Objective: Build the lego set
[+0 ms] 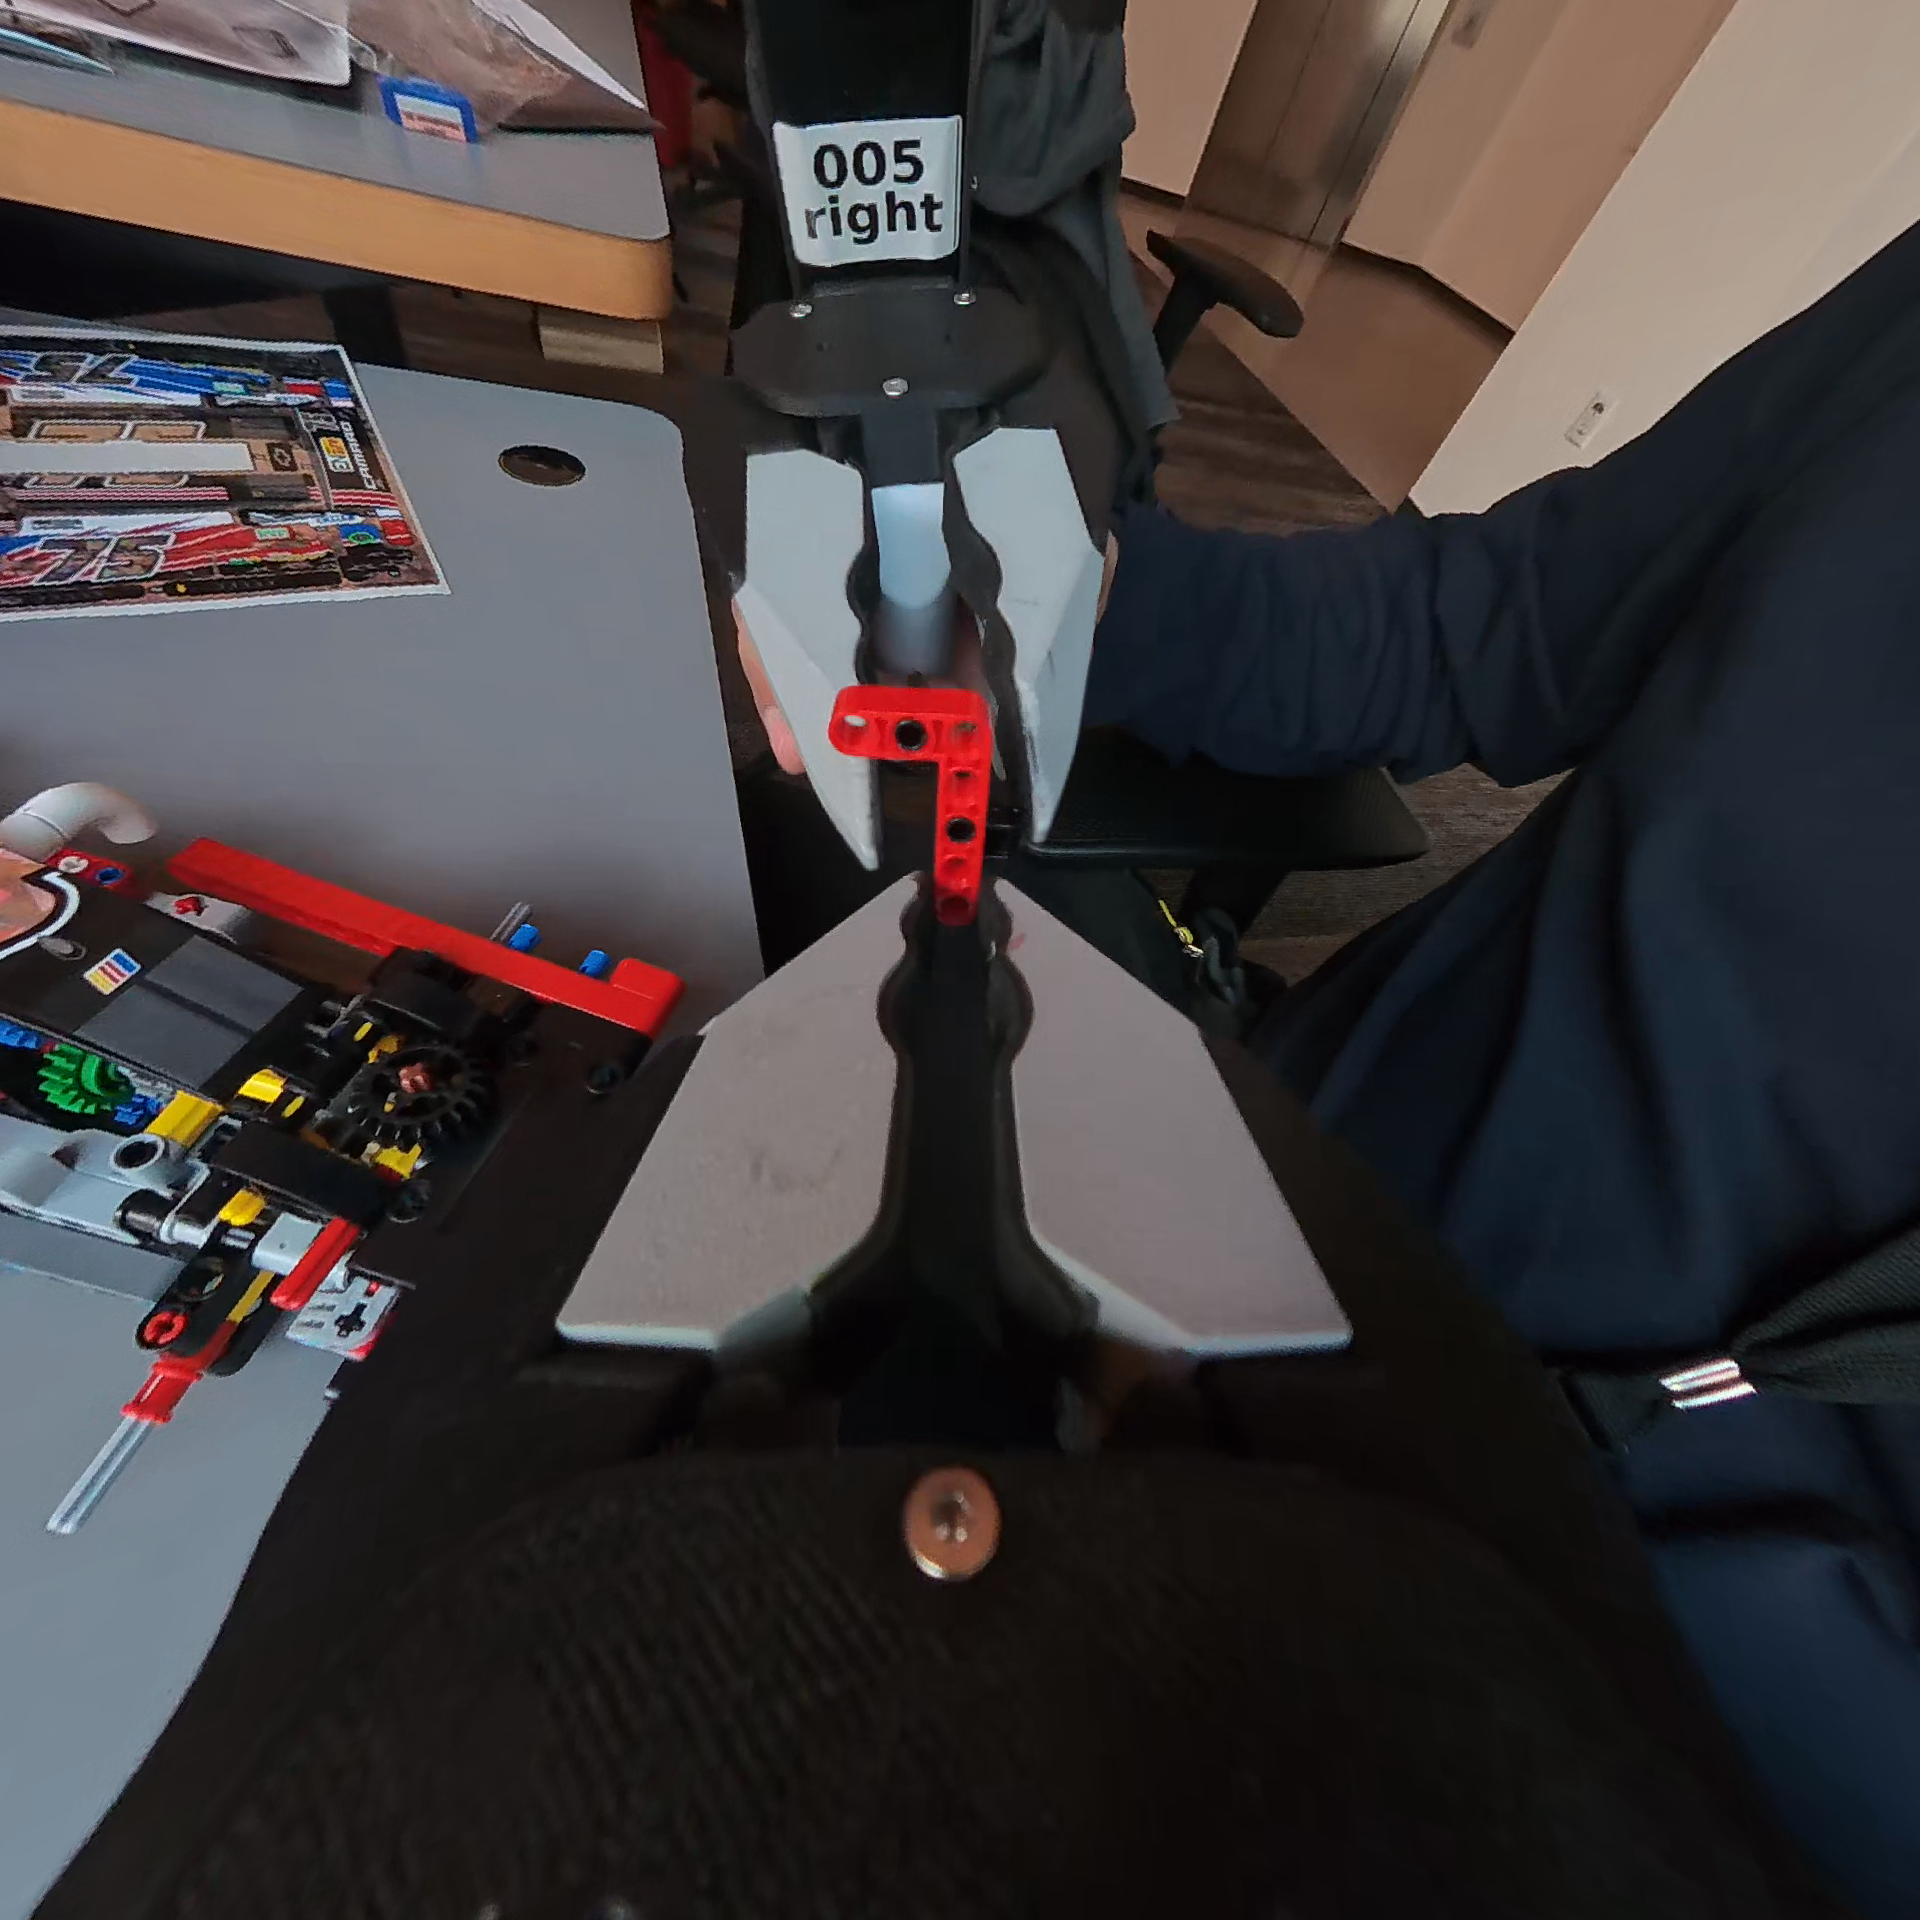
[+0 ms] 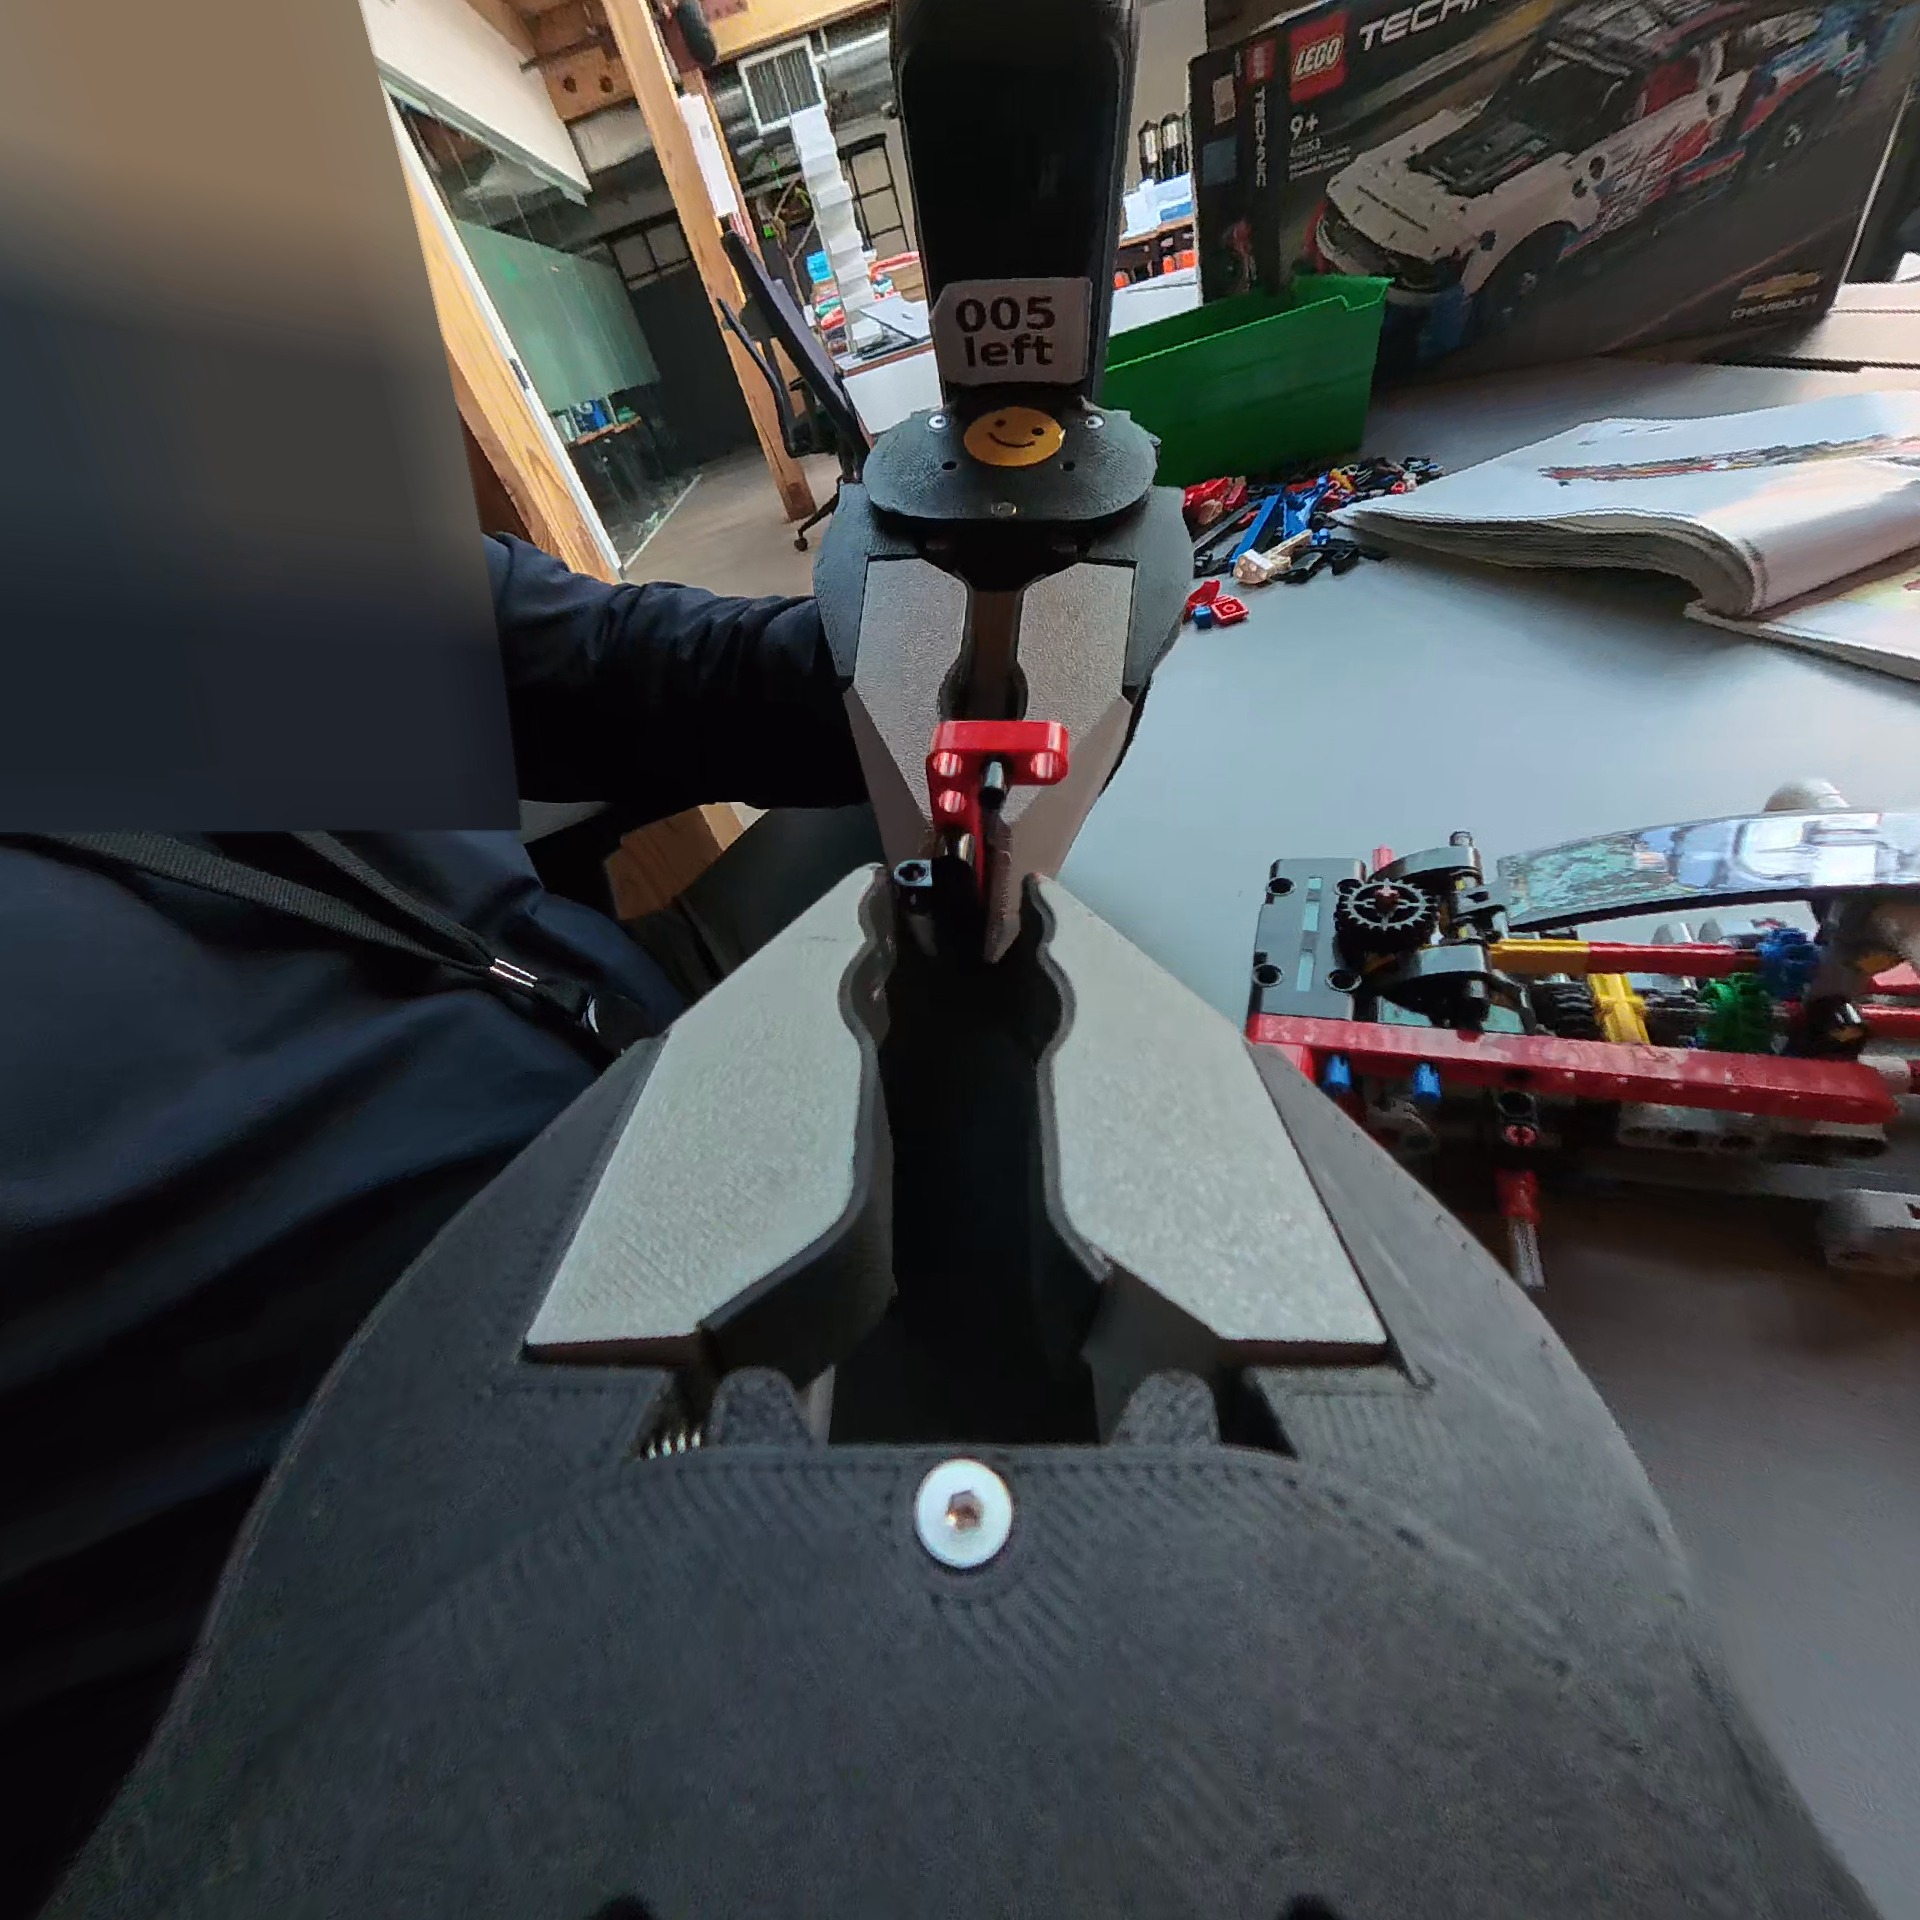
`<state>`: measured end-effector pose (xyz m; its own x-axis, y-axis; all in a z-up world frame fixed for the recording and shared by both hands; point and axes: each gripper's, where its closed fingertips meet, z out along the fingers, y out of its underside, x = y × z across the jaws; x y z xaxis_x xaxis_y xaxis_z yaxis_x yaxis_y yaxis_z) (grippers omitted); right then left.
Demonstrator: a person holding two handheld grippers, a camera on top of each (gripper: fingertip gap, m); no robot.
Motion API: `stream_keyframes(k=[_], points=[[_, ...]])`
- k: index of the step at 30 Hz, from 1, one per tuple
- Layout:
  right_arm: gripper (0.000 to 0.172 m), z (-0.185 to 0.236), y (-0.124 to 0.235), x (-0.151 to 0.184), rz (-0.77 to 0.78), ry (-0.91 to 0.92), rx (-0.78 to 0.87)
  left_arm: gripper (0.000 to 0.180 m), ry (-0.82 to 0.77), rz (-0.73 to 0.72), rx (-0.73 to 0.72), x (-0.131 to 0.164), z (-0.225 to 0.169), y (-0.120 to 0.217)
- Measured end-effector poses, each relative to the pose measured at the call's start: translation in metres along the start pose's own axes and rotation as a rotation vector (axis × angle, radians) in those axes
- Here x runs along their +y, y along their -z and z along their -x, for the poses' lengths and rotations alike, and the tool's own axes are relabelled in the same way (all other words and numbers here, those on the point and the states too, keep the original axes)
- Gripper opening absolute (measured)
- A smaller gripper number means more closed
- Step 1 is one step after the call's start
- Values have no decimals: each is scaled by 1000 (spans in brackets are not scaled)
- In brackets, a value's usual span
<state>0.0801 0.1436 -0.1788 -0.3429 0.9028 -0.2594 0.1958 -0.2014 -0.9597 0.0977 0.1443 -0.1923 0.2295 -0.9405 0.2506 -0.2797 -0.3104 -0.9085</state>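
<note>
The left gripper (image 1: 951, 914) is clamped on the lower end of a red L-shaped beam (image 1: 956, 790), its fingers nearly together with the beam's long leg rising upright out of them and the short leg pointing left at the top. This is held in the air off the right edge of the grey table (image 1: 468, 727), in front of a person's dark sleeve (image 1: 1351, 644). Facing it from the far side, the right gripper (image 2: 961, 894) has its fingers parted around the beam's long leg and a small black connector piece (image 2: 914, 878) that sits beside the left fingertip; whether the pads press on anything cannot be told. A black pin (image 2: 992, 779) sticks out of a hole in the beam's short leg. On the table to the left of the left gripper lies a partly built model car chassis (image 1: 312, 1091) with a red side rail, gears and yellow parts, and farther off a sticker sheet (image 1: 197, 468). In the right wrist view an open instruction booklet (image 2: 1662, 520), a green bin (image 2: 1247, 364), loose bricks (image 2: 1299, 509) and the set's box (image 2: 1558, 156) stand on the far side
</note>
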Motion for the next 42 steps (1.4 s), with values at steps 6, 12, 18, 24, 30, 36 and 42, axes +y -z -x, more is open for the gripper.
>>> stream_keyframes(k=[6, 12, 18, 24, 30, 36, 42], points=[[13, 0, -4, 3, 18, 7, 4, 6, 27, 15, -3, 5, 3, -1], [13, 2, -6, 3, -2, 17, -14, 6, 59, 27, 31, 7, 0, 0], [13, -7, -5, 6, 13, 63, 78, 8, 94, 27, 7, 9, 10, 4], [12, -8, 1, 2, -40, 41, 90, 11, 53, 45, -23, 10, 11, 4], [12, -7, -3, 5, -42, 42, 86, 9, 61, -7, -21, 3, 9, 2], [12, -12, -3, 5, -49, 63, 135, 7, 90, 0, -54, 5, 14, 2], [13, -9, -3, 2, -72, 44, 109, 6, 26, 43, -105, 5, 12, 0]])
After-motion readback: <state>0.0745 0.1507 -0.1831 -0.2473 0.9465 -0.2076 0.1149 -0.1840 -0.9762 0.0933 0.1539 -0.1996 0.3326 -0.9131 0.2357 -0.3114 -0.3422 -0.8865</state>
